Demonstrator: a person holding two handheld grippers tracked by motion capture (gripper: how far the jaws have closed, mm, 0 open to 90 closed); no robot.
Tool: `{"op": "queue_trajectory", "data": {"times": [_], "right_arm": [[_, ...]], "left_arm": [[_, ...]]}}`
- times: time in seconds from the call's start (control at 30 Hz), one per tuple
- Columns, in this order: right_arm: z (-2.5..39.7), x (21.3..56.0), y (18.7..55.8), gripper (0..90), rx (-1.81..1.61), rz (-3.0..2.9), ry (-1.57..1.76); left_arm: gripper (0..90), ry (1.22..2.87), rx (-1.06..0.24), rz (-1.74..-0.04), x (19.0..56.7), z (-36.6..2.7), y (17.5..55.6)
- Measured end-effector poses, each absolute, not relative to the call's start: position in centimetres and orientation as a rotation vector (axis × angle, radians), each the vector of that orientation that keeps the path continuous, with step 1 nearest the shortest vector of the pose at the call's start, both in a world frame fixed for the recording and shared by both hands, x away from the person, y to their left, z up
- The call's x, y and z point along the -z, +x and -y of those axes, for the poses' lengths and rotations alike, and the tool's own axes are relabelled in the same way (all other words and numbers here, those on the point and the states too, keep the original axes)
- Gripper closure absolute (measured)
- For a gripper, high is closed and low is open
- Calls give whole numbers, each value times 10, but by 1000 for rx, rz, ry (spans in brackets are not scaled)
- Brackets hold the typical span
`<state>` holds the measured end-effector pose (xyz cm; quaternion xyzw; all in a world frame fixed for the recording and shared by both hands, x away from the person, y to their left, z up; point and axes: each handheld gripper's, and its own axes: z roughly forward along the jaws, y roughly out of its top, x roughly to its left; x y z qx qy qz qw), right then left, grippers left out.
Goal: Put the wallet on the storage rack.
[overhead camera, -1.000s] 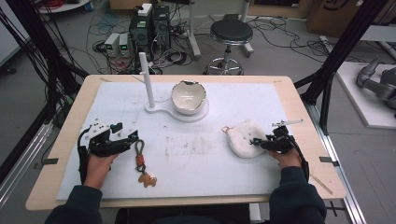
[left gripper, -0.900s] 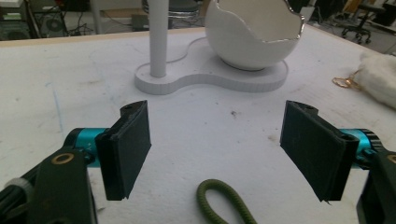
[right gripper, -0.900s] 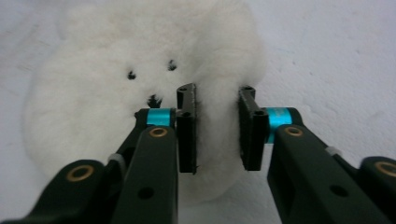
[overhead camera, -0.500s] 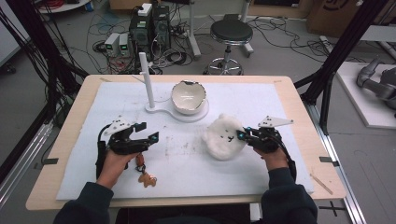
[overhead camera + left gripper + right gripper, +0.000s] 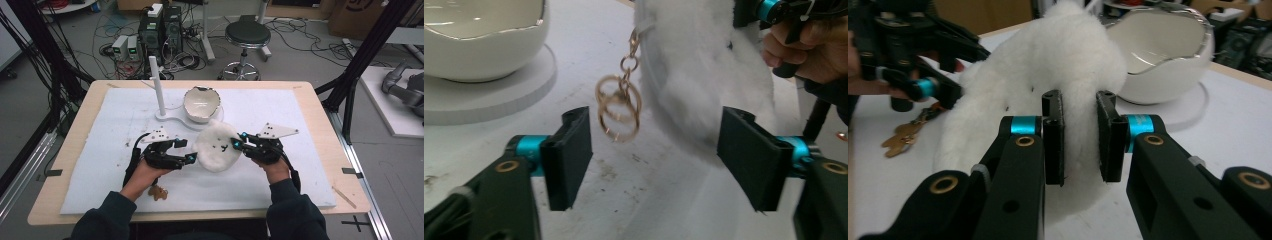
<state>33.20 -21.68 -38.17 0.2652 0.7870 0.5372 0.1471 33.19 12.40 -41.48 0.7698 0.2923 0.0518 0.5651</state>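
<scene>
I see a wooden table (image 5: 320, 107) with a white mat (image 5: 290, 115) on top, grey floor (image 5: 300, 55) beyond its far edge. Black stool (image 5: 247, 35) there, computer towers (image 5: 162, 27) and tangled cables (image 5: 107, 47) past the far-left corner. Black frame posts (image 5: 367, 50) stand right.

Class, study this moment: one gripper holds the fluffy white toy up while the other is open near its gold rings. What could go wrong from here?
1. The right gripper pinches only an edge of the plush toy; it might slip free.
2. The gold rings dangle between the left gripper's open jaws; closing could miss them.
3. The egg-shaped bowl stands close behind and could get bumped.
</scene>
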Motion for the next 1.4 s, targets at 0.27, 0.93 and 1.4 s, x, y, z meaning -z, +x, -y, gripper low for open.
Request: {"op": "queue_trajectory", "data": {"times": [0.27,0.93,1.4], "right_arm": [[203,384,330,773,-1532,-2322,706],[205,414,357,628,-1465,-2619,895],[203,393,341,763,-1476,-2428,702]], "left_arm": [[733,1877,-112,-631,418,-118,330],[796,1875,-236,-502,412,-125,324],[717,1907,-233,-614,419,-124,328]]}}
